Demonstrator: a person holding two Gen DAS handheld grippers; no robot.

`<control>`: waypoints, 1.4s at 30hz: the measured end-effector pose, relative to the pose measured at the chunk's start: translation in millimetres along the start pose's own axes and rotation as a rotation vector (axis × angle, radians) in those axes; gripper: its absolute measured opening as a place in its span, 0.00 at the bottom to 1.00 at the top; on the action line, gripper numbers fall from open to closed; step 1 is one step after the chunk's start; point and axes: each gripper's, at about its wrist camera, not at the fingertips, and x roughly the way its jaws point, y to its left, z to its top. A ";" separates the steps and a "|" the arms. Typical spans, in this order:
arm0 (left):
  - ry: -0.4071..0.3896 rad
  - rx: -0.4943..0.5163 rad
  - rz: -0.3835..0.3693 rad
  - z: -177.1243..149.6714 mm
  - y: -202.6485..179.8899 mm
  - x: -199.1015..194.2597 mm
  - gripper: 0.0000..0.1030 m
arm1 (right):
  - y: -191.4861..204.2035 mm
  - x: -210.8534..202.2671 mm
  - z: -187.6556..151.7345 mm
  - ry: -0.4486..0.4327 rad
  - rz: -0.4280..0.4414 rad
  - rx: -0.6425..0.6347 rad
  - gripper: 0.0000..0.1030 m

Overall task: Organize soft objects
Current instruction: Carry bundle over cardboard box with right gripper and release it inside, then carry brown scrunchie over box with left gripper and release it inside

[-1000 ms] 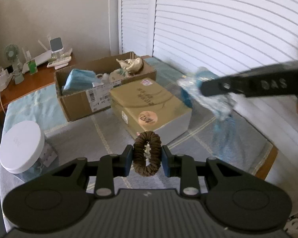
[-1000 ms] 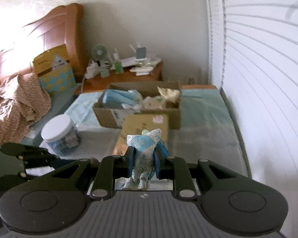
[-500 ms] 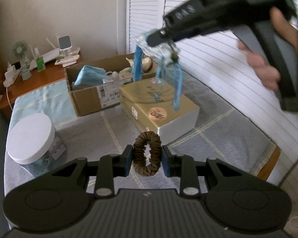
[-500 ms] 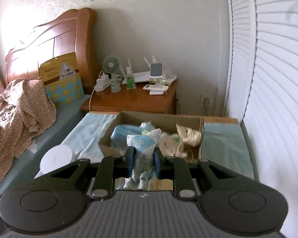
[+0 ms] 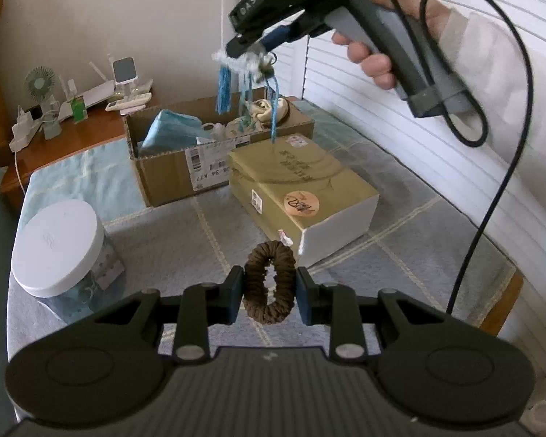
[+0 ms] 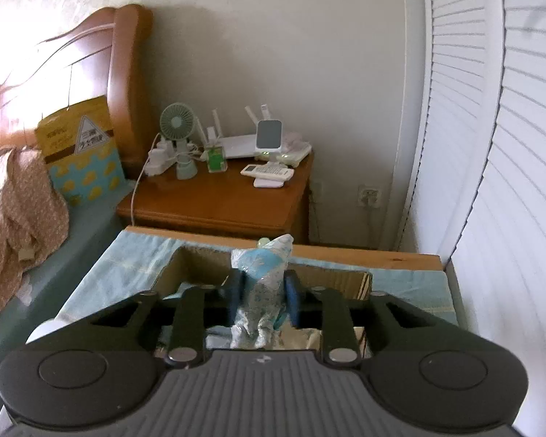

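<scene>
My left gripper (image 5: 269,293) is shut on a brown scrunchie (image 5: 270,282) and holds it above the grey bed cover. My right gripper (image 6: 262,291) is shut on a pale blue patterned fabric sachet (image 6: 260,284) with blue tassels (image 5: 224,89). In the left wrist view the right gripper (image 5: 244,47) hangs the sachet (image 5: 242,60) over the open cardboard box (image 5: 171,167), which holds a blue cloth (image 5: 171,129) and cream soft items (image 5: 269,107). In the right wrist view the box (image 6: 185,260) lies right under the gripper.
A closed tan box (image 5: 302,189) lies in front of the cardboard box. A jar with a white lid (image 5: 60,251) stands at the left. A wooden nightstand (image 6: 218,196) with a fan and router stands behind. White shutters (image 6: 491,145) run along the right.
My right gripper has carried the sachet forward and up, from beside the tan box to over the cardboard box. My left gripper has stayed put with the scrunchie.
</scene>
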 end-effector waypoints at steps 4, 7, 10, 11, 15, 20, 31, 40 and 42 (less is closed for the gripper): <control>0.004 0.000 0.005 -0.2 1.3 1.8 0.28 | -5.9 7.1 -6.3 0.020 0.003 0.023 0.59; 0.009 -0.001 0.010 0.2 2.5 3.9 0.28 | -7.2 4.2 -10.8 0.020 -0.014 0.027 0.75; 0.008 -0.004 0.013 2.1 4.4 4.8 0.28 | -9.2 -5.0 -16.0 0.004 -0.005 0.039 0.90; 0.008 -0.005 0.016 3.0 5.0 5.0 0.28 | -9.6 -7.8 -17.0 0.005 -0.009 0.040 0.93; 0.000 -0.004 0.036 8.5 9.4 4.9 0.28 | -8.1 -17.8 -21.6 0.009 -0.020 0.022 0.97; -0.012 -0.006 0.054 19.5 15.3 4.7 0.28 | -8.7 -22.9 -23.8 0.016 -0.028 0.021 0.97; -0.038 -0.041 0.081 34.6 26.3 2.9 0.28 | -4.6 9.4 -30.7 0.108 -0.031 -0.043 0.67; -0.063 -0.008 0.115 70.6 43.1 12.0 0.28 | -7.5 12.7 -40.8 0.124 -0.023 -0.030 0.48; -0.078 -0.003 0.122 83.9 48.3 15.8 0.28 | -7.7 10.2 -42.9 0.120 -0.025 -0.027 0.48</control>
